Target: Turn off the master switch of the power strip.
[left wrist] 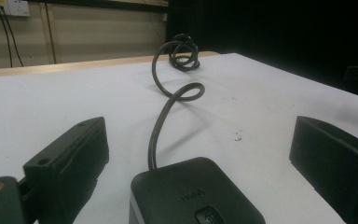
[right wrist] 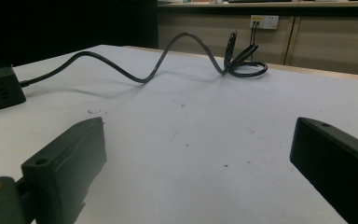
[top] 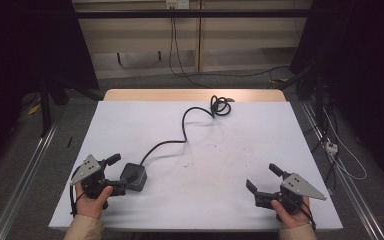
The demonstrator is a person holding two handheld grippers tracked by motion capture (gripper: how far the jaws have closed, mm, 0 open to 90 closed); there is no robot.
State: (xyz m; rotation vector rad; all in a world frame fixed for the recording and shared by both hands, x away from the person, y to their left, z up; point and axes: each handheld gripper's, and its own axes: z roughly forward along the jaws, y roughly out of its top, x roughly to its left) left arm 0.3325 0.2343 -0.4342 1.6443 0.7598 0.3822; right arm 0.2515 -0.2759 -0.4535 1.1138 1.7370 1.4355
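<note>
Your left tool point(top: 116, 174) is spread wide, straddling the black box point(top: 134, 177) on the white counter point(top: 220, 150); its cord point(top: 180, 135) snakes to the far edge. Your right tool point(top: 264, 178) gapes, released. Dark curtains flank a beige wall point(top: 145, 37).

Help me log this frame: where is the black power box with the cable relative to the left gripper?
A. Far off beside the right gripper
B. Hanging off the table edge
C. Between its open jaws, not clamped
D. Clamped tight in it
C: the power box sits on the table between the left gripper jaws, which stand wide apart with gaps on both sides.
</note>
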